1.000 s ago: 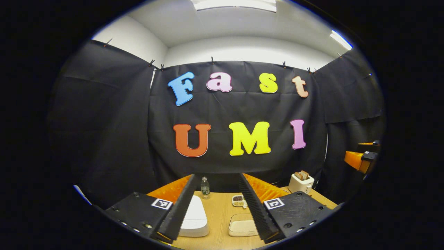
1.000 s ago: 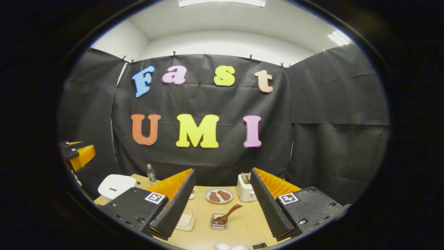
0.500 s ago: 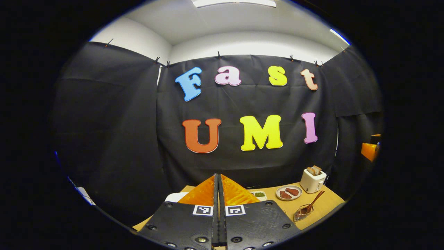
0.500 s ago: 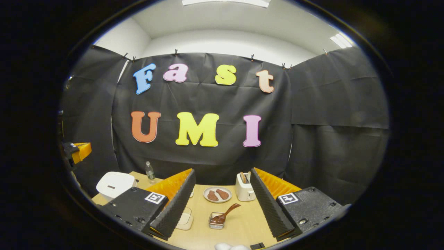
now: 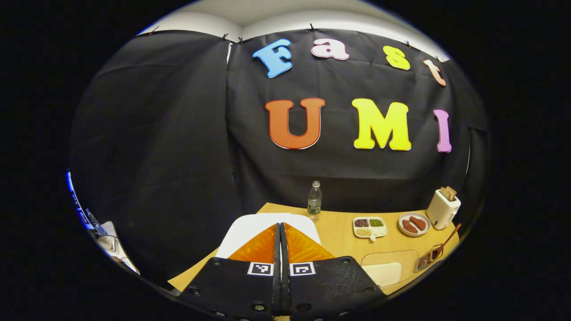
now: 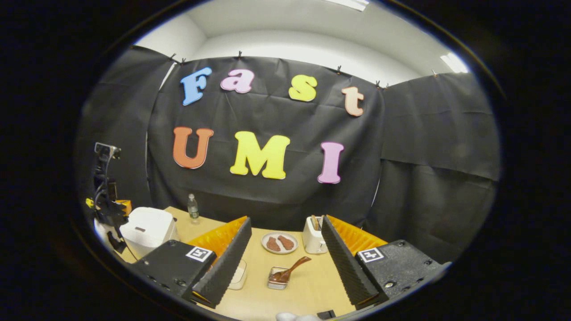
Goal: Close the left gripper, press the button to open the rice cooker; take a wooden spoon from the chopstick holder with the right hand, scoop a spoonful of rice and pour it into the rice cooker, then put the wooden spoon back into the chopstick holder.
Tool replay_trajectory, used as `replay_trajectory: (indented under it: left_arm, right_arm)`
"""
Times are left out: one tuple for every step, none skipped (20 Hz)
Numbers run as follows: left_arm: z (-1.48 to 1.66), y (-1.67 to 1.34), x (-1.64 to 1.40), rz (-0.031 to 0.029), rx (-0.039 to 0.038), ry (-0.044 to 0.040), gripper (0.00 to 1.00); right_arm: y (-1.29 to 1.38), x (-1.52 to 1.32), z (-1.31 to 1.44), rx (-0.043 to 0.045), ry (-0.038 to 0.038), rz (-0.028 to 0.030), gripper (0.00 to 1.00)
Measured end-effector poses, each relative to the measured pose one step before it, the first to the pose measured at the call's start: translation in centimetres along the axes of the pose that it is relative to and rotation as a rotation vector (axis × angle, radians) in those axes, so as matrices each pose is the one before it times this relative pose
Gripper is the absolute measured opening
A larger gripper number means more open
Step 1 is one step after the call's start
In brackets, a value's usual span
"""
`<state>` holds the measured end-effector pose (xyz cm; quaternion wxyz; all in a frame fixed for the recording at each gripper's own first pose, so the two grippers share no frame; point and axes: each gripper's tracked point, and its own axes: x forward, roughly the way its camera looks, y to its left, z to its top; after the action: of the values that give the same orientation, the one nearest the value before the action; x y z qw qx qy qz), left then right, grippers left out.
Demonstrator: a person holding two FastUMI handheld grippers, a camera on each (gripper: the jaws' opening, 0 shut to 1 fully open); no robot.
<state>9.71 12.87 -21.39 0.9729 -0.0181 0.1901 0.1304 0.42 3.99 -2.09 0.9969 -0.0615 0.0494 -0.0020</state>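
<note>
In the left gripper view, the left gripper [image 5: 281, 249] is seen at six o'clock with its fingers clenched flat against each other, nothing held between them. Just beyond the fingertips lies the white lid of the rice cooker [image 5: 250, 225], closed, on the near left part of the desk [image 5: 339, 236]. A water bottle [image 5: 314, 200] stands behind it toward twelve o'clock. Toward three o'clock are seen a divided dish of grains [image 5: 370, 226], a plate [image 5: 414, 224], a toaster [image 5: 442, 206], and, at about four o'clock, the chopstick holder [image 5: 428, 260] with the wooden spoon [image 5: 449, 236] leaning out of it. A shallow rice tray [image 5: 389, 269] lies near the gripper's right side.

In the right gripper view, the right gripper [image 6: 285, 258] is seen with its fingers released and wide apart, empty. Between them, at six o'clock, the chopstick holder [image 6: 276, 278] is framed with the wooden spoon [image 6: 293, 269] resting in it. The rice cooker [image 6: 147, 228] sits at nine o'clock, lid down, with the left gripper [image 6: 113, 209] beside it.

The step in hand is judged to be the opening of the cooker: the closing of the left fingers is done, and the press is not yet made. Next, the clenched tips would need to be lowered onto the lid's release button, which cannot be made out from the left gripper view.
</note>
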Motion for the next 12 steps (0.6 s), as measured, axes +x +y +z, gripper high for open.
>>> replay_trajectory:
  left_arm:
    - [-1.342, 0.276, 0.976, 0.00826, -0.00263, 0.02764, 0.00]
    - [-1.448, 0.100, 0.860, -0.00712, -0.00456, 0.04088, 0.00]
    - [-1.437, 0.167, 0.432, 0.00073, -0.01604, 0.04378, 0.00]
    - [-1.138, 0.322, 0.684, 0.00239, -0.00576, 0.02684, 0.00]
    - [-0.872, 0.546, 0.546, 0.01931, 0.00671, 0.02160, 0.00]
    - [-0.696, 0.248, 0.576, 0.00350, 0.00210, 0.01465, 0.00]
    - [-0.397, -0.103, 0.145, -0.00965, 0.00020, 0.01748, 0.00]
    - [-0.739, -0.061, 0.352, -0.00299, 0.00154, 0.02397, 0.00]
    - [-0.897, 0.072, 0.245, -0.00039, -0.00369, 0.02683, 0.00]
    - [-0.092, -0.039, -0.225, 0.00257, 0.00618, 0.00359, 0.00]
    - [0.049, 0.057, 0.444, 0.00253, 0.02329, -0.01944, 0.00]
    - [-0.443, 0.081, -0.094, 0.01013, 0.01196, 0.01238, 0.00]
  right_arm:
    - [0.365, 0.159, -0.382, 0.00034, 0.01000, 0.00395, 1.00]
    - [0.281, 0.187, -0.235, -0.00129, 0.01008, -0.00118, 1.00]
    - [0.294, 0.064, -0.296, -0.00515, 0.00897, 0.00118, 1.00]
    - [0.265, 0.064, -0.259, -0.00361, 0.00912, -0.00123, 1.00]
    - [0.290, 0.032, -0.254, -0.00108, 0.00628, 0.00333, 1.00]
    - [0.284, 0.029, -0.121, -0.00218, 0.00468, 0.00163, 1.00]
    - [0.168, 0.111, -0.266, -0.00479, 0.00642, 0.00194, 1.00]
    - [0.126, -0.003, -0.122, -0.00309, 0.00552, -0.00005, 1.00]
    - [0.158, 0.054, -0.123, 0.00057, 0.00145, 0.00143, 1.00]
    - [0.042, 0.088, -0.130, 0.00072, 0.00463, 0.00010, 1.00]
    - [0.072, 0.057, -0.164, 0.00182, 0.00216, 0.00145, 1.00]
    - [0.068, 0.041, -0.213, 0.00075, 0.00579, 0.00197, 1.00]
